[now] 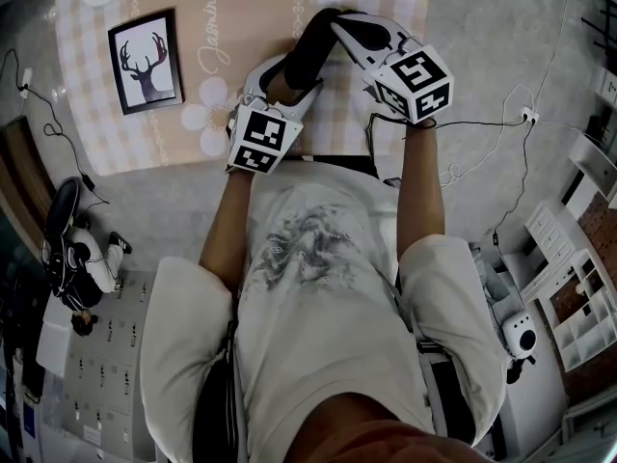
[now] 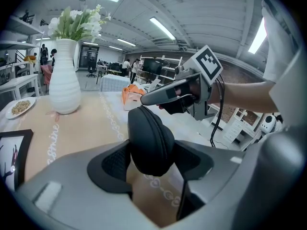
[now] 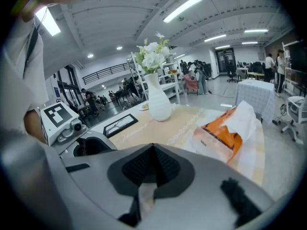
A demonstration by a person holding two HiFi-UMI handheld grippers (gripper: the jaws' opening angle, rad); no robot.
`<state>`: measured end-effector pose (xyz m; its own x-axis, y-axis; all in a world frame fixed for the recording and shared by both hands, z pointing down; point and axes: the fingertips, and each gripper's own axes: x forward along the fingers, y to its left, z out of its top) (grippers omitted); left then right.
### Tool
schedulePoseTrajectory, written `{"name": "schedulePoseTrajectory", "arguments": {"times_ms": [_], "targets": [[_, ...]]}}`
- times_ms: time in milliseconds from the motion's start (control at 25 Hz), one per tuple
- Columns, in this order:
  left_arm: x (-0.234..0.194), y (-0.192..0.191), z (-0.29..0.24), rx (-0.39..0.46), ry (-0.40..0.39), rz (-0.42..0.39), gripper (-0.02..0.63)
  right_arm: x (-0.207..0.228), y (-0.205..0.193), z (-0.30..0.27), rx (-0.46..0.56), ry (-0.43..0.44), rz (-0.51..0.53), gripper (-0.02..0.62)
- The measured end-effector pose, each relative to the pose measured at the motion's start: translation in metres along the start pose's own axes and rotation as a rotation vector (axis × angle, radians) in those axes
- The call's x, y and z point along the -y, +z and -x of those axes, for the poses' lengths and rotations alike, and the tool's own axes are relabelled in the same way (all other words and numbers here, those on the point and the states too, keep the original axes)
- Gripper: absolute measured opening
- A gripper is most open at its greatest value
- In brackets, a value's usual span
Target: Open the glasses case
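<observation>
From where I stand, the left gripper (image 1: 287, 83) has the glasses case (image 2: 151, 138) clamped between its two pads. Its jaws are set fairly wide because the case fills the gap. The case stands up out of those jaws, lifted off the table (image 1: 174, 133), with its rounded end towards the right gripper (image 2: 143, 99).

The right gripper's jaws are pinched fully together, and its tip sits right at the far, upper end of the case. I cannot make out whether a zip tab is caught between them.

The case looks like a dark, moulded zip-up shell with a seam running round its edge. I would guess it is light, fairly stiff and slightly textured, so it should not slip from the pads or crush under a firm squeeze.

The body is best held across its broad sides, as the left gripper does. The place for the right gripper to take hold is the small zip pull on the seam, drawn round the edge away from the left jaws.
</observation>
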<state>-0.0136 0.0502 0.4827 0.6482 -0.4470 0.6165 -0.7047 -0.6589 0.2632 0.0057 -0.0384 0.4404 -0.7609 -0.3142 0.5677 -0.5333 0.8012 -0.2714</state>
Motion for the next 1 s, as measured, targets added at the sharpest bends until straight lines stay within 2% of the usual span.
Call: {"name": "schedulePoseTrajectory", "arguments": {"times_ms": [1000], "targets": [[-0.001,-0.005,0.0,-0.005,-0.001,0.015,0.283,0.034,-0.011,-0.011,-0.031,-0.052,-0.079,0.015]]}}
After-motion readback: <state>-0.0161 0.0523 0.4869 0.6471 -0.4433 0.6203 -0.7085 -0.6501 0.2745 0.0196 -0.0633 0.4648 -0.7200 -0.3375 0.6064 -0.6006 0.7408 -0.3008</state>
